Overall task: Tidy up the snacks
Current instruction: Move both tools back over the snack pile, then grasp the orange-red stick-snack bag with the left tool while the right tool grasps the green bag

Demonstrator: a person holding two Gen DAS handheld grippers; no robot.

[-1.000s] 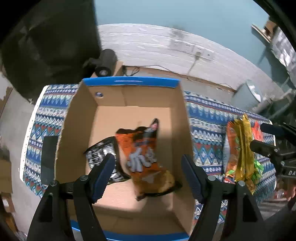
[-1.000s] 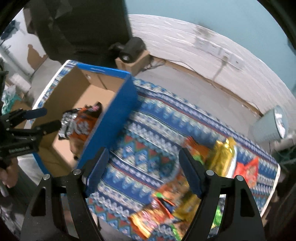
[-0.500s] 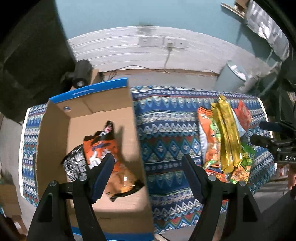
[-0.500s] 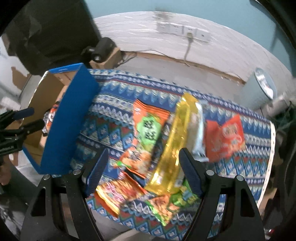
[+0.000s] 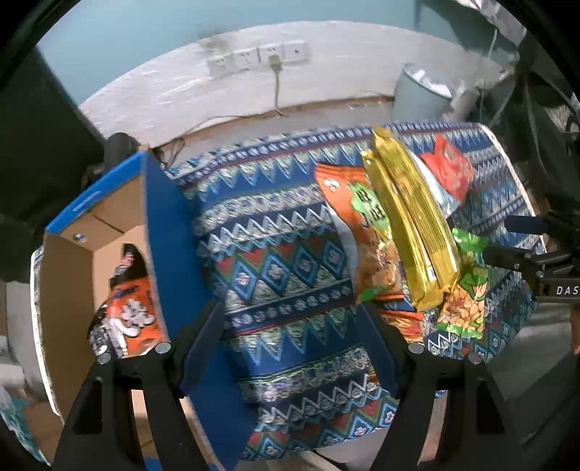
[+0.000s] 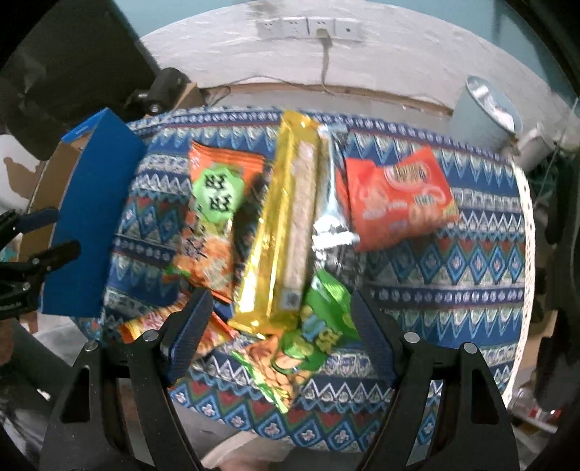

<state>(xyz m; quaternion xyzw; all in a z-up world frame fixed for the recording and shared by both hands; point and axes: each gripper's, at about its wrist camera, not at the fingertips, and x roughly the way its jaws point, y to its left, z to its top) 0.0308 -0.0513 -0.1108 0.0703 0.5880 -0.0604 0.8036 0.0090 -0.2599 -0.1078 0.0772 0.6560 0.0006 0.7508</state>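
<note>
Patterned tablecloth (image 6: 453, 261) under wall sockets (image 6: 308, 27); both grippers' jaws gape wide, holding nothing.

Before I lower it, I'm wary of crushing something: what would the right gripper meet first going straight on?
Probably the long gold packet or the green snack bag; both lie between the open right gripper fingers. Depth is unclear.

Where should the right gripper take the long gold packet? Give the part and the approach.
Probably across its narrow width near the lower end, coming straight down. The gold packet lies flat on top of the pile, long axis running away from the right gripper, whose open jaws already straddle that end.
</note>
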